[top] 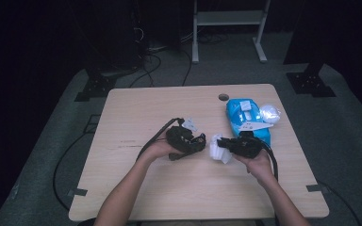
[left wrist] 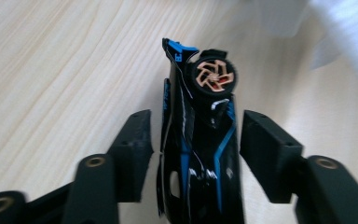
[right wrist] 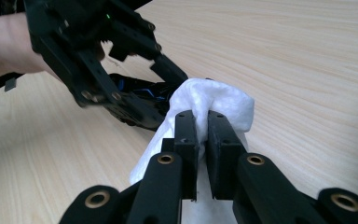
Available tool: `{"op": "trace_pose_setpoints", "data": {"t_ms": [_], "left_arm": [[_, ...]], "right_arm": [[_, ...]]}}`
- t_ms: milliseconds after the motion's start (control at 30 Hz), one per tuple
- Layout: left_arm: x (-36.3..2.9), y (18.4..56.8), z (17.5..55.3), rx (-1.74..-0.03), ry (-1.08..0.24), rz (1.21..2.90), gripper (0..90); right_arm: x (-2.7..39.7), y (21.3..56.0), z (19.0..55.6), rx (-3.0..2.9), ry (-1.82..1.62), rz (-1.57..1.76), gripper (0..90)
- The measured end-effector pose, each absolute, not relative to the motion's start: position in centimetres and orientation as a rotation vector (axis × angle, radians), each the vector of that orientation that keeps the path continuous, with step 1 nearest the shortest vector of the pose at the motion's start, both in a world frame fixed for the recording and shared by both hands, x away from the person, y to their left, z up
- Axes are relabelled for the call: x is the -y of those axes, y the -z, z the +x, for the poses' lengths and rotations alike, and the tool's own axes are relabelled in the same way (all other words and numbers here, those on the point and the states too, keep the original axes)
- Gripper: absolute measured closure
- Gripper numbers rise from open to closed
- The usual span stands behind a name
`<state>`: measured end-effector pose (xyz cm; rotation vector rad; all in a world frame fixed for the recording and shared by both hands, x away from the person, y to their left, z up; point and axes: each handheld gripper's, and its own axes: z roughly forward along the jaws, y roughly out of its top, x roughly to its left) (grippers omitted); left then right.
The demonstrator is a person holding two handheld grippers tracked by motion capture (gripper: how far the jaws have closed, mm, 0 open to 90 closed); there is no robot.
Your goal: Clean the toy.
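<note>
Left gripper [left wrist: 193, 140]: spread, toy car [left wrist: 200, 154] loose between the jaws — we re-clamp first.
Right gripper [right wrist: 203, 123]: pinching the wipe [right wrist: 214, 100] — we rub gently mid-table.

Overall light: I see the table [top: 136, 188] lit evenly from above, the room beyond it nearly black.
Shadows: soft and short under both grippers.
Glare: white wipe [right wrist: 214, 100] in the right gripper [right wrist: 203, 123] nearly washes out.
Blur: left gripper [left wrist: 193, 140] view is soft; the toy car [left wrist: 200, 140] between its jaws smears.
Sharpness: high view grainy, slightly dim.
</note>
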<state>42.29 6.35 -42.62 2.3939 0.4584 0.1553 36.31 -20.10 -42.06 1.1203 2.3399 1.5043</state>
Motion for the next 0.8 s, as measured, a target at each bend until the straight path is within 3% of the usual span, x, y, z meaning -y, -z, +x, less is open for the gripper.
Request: {"op": "trace_pose_setpoints", "data": {"t_ms": [300, 567, 800], "left_arm": [[-10.1, 41.4, 43.0, -0.552, -0.065, 2.215, 35.9], [-10.6, 42.3, 43.6, -0.616, -0.037, 2.218, 33.0], [-10.2, 42.1, 43.0, -0.589, -0.101, 2.226, 33.5]], "right_arm": [[21.2, 42.0, 35.6, -2.352, -1.459, 1.110, 83.0], [22.8, 42.3, 35.2, -2.344, -1.437, 1.147, 83.0], [23.2, 42.4, 35.1, -2.343, -1.433, 1.148, 83.0]]}}
